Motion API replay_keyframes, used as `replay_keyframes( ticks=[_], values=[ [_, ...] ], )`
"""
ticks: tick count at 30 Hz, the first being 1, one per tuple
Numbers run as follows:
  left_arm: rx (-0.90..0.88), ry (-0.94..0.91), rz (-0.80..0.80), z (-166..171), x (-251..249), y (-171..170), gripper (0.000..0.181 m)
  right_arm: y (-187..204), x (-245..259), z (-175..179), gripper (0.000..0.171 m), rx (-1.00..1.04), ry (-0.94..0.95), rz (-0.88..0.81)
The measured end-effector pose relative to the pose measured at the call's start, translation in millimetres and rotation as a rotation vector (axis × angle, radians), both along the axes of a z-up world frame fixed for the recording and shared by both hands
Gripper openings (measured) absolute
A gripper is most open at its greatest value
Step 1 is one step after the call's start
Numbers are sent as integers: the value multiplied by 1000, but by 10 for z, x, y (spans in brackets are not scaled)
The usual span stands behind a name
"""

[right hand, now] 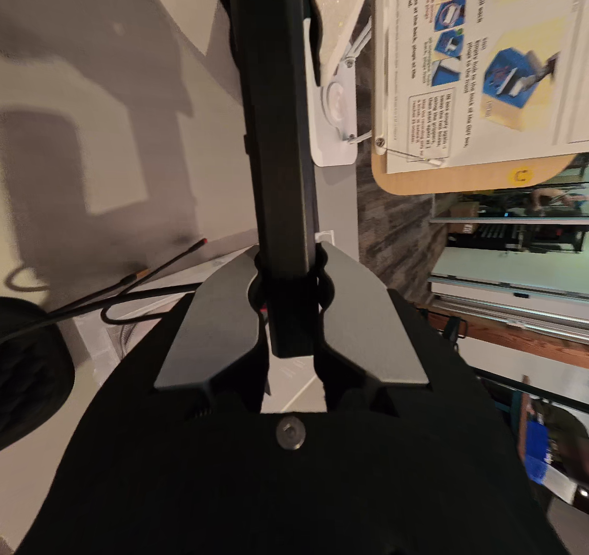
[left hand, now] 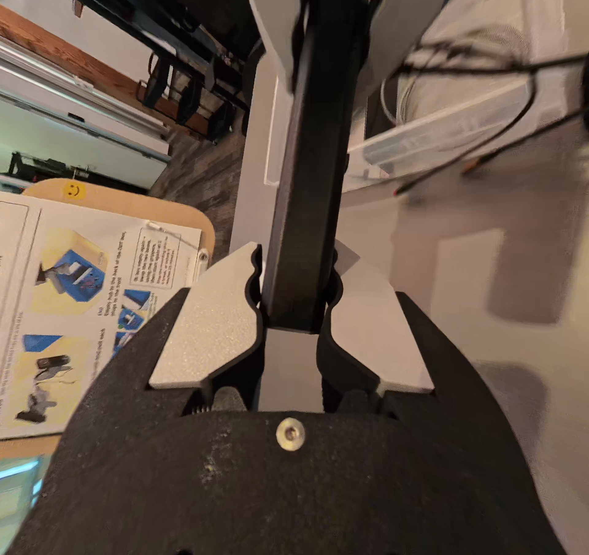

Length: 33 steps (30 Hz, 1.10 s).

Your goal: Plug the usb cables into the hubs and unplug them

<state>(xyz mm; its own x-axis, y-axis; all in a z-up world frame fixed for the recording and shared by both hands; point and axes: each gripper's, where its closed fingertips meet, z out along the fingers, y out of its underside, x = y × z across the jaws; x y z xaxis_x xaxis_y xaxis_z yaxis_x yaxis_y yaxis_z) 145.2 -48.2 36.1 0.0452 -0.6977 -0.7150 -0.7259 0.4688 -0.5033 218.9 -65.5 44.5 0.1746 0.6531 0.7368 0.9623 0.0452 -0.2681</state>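
A long black USB hub (left hand: 309, 173) runs straight ahead between the fingers of my left gripper (left hand: 298, 272), which is shut on its near end. The other gripper's white finger plates (left hand: 271, 14) clamp its far end. In the right wrist view, my right gripper (right hand: 288, 269) is shut on the near end of the same hub (right hand: 274, 125), and the left gripper's plate (right hand: 344, 4) shows at the far end. Thin black USB cables (left hand: 478, 71) with red-tipped plugs (left hand: 401, 191) lie over a clear plastic box (left hand: 430, 138). They also show in the right wrist view (right hand: 143, 278).
The white table (left hand: 478, 253) lies under the hub, with hard shadows on it. A wooden clipboard with a printed instruction sheet (left hand: 95, 285) stands past the table's edge, also in the right wrist view (right hand: 462, 62). A white mount base (right hand: 334, 125) sits at that edge. Grey carpet (right hand: 398, 237) lies beyond. One gripper's finger ends stand about 8 cm off the other's.
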Motion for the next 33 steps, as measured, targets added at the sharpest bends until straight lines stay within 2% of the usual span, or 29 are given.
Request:
replay_keyframes(
  ticks=[1, 3, 9, 13, 16, 21, 25, 28, 31, 33],
  values=[
    [26, 59, 31, -52, -61, 31, 36, -67, -36, 51, 30, 20, -12, 13],
    [86, 170, 80, -185, -163, 124, 35, -196, -144, 97, 30, 34, -34, 47],
    [66, 125, 38, -307, -23, 192, 34, -234, -114, 66, 30, 27, -85, 16],
    [97, 45, 44, -158, 66, 215, 33, -237, -57, 185, 31, 84, -62, -5],
    [161, -35, 33, 58, 93, 153, 32, -302, -44, 415, 35, 204, -33, -1],
    [121, -184, -6, 331, 63, 30, 31, -566, -87, 1013, 56, 522, 98, 81],
    [3, -310, -60, 449, 80, -60, 31, -898, -124, 1479, 58, 769, 305, 255],
    [-66, -373, -83, 490, 94, -79, 31, -1303, -43, 1915, 52, 891, 663, 442],
    [-159, -423, -142, 501, 147, -159, 31, -1535, 296, 2169, 29, 826, 1113, 635],
    [-234, -470, -198, 536, 199, -253, 31, -1349, 540, 2147, 29, 700, 1297, 636]
  ],
)
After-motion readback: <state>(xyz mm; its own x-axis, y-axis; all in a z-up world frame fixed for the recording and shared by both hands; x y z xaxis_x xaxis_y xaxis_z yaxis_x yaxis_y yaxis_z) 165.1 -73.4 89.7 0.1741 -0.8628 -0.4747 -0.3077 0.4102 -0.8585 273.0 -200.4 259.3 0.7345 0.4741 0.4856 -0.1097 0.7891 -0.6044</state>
